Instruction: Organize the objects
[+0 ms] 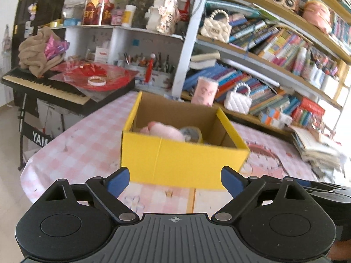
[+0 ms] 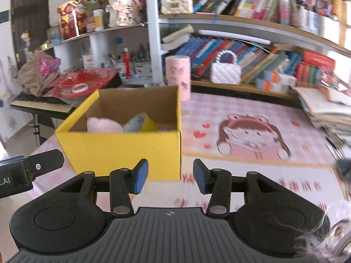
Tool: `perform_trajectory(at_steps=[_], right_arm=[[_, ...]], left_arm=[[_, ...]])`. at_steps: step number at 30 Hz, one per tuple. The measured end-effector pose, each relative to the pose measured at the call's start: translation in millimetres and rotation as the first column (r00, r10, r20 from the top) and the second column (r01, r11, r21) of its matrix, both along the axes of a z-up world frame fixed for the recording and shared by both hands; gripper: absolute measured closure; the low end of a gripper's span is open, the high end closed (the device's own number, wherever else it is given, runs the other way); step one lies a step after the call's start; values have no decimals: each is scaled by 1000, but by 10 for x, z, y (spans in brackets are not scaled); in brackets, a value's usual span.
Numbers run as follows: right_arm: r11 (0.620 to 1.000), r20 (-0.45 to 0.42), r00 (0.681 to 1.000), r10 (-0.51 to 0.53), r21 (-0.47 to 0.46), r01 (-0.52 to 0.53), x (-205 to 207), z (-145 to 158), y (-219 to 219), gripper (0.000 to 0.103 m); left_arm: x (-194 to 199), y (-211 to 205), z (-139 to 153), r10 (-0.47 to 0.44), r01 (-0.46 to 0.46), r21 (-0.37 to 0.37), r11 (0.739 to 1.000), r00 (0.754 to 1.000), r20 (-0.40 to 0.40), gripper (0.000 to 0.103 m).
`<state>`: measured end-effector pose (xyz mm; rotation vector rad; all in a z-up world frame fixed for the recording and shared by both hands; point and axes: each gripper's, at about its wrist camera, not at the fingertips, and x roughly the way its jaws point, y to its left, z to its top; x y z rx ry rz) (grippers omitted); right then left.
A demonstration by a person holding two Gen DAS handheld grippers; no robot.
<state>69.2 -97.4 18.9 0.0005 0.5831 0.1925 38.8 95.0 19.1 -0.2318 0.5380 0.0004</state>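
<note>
Colour reference, as seen ahead of the grippers:

- Open corrugated cardboard box (image 1: 182,162): bright yellow outside, plain brown inside.
- Soft plush item (image 1: 163,131) inside the box: pale pink.
- Roll of tape (image 2: 140,122) beside the plush item: grey-clear outer band, yellow inner ring.
- Tablecloth (image 2: 252,107) under the box: pink-and-white check, printed with a cartoon figure (image 2: 250,135) having brown hair, a pink frog-eyed hood and red hearts.
- Left gripper (image 1: 175,180): black links, blue pads (image 1: 117,179), grey ribbed base.
- Right gripper (image 2: 170,176): identical colours.
- Cylindrical canister (image 2: 178,76) beyond the box: pink, with a darker pink print.
- Quilted handbag (image 2: 226,71) further right: white, with a pearl handle.
</note>
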Motion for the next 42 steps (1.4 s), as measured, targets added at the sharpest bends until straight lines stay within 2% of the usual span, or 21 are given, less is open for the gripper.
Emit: perform_trajectory(at_steps=[8, 14, 21, 22, 24, 29, 38, 42], right_arm=[[992, -32, 991, -128, -17, 128, -642, -159, -62, 54], [976, -56, 974, -218, -20, 217, -847, -181, -177, 49], [963, -48, 963, -267, -43, 265, -968, -183, -300, 38], [962, -47, 962, -271, -45, 269, -973, -182, -322, 36], [957, -43, 957, -288, -52, 285, -977, -179, -374, 24], [945, -35, 945, -326, -57, 323, -985, -176, -518, 13], [923, -51, 922, -384, -59, 381, -987, -199, -773, 4], [917, -58, 916, -396, -67, 392, -999, -213, -813, 3]], left_arm=[[-263, -100, -69, -71, 73, 48, 996, 997, -28, 10], [-346, -308, -79, -136, 141, 96, 985, 989, -50, 10], [-383, -491, -113, -170, 177, 126, 976, 983, -67, 6], [-376, -514, -111, -170, 178, 128, 976, 983, -71, 6], [-354, -574, -106, -172, 181, 131, 975, 982, -77, 5], [-319, -733, -98, -181, 190, 141, 972, 980, -79, 1], [-283, -970, -117, -188, 203, 184, 962, 978, -95, 0], [-295, -1047, -107, -185, 201, 209, 957, 978, -93, 0]])
